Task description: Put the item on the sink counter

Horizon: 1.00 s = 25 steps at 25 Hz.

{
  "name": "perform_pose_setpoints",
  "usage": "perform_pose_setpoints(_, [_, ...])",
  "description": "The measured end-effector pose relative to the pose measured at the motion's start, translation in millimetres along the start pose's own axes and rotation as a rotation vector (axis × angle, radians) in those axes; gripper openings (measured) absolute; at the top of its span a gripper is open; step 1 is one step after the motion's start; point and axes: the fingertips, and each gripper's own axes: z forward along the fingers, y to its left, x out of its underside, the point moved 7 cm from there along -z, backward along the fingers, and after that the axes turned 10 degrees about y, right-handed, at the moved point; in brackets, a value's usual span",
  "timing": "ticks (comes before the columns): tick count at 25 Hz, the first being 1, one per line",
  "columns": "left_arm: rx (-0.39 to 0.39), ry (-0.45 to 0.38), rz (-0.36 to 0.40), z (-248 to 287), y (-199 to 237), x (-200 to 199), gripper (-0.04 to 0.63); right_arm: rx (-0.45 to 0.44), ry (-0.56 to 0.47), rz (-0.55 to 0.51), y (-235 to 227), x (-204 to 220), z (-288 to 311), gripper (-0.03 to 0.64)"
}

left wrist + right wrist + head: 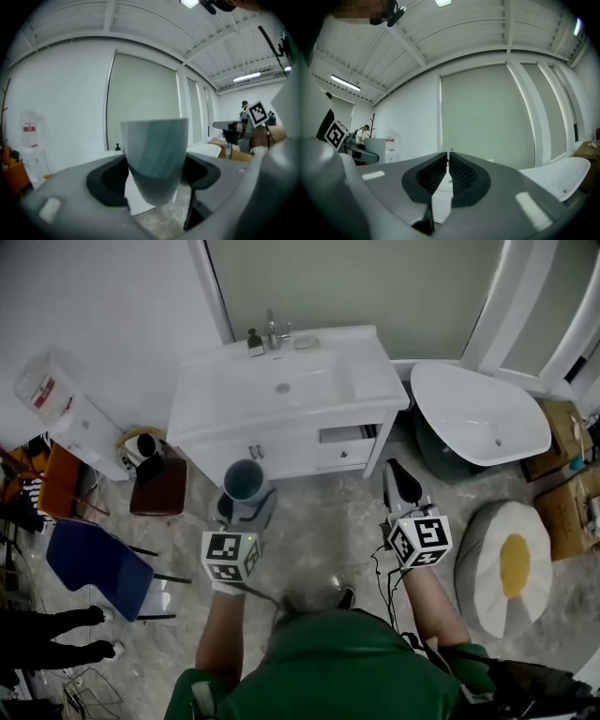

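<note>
A grey-blue cup (244, 479) stands upright between the jaws of my left gripper (243, 502), which is shut on it in front of the vanity. In the left gripper view the cup (155, 158) fills the gap between the two dark pads (107, 180). The white sink counter (281, 390) lies ahead, with a faucet (274, 331) and a soap bottle (255, 342) at its back edge. My right gripper (401, 486) hangs to the right of the vanity, jaws shut with nothing in them; the right gripper view shows its pads (436, 174) touching.
A white bathtub (478, 418) stands right of the vanity. A brown stool (158, 486) and a blue chair (98, 559) are at the left. A fried-egg cushion (506, 563) lies on the floor at the right. Cardboard boxes (572, 502) sit far right.
</note>
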Motion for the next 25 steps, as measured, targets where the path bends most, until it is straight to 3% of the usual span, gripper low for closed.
perform_pose_setpoints(11, [0.009,-0.025,0.011,26.2,-73.5,-27.1,0.351,0.011,0.000,0.025,-75.1,1.0,-40.0,0.015])
perform_pose_setpoints(18, [0.036,-0.013,0.021,63.4,-83.4,-37.3,0.351,0.045,0.012,0.045,-108.0,6.0,-33.6,0.015])
perform_pose_setpoints(25, [0.095,-0.016,0.025,133.6,-79.2,-54.3,0.351,0.113,0.023,0.031,-149.4,0.3,-7.1,0.014])
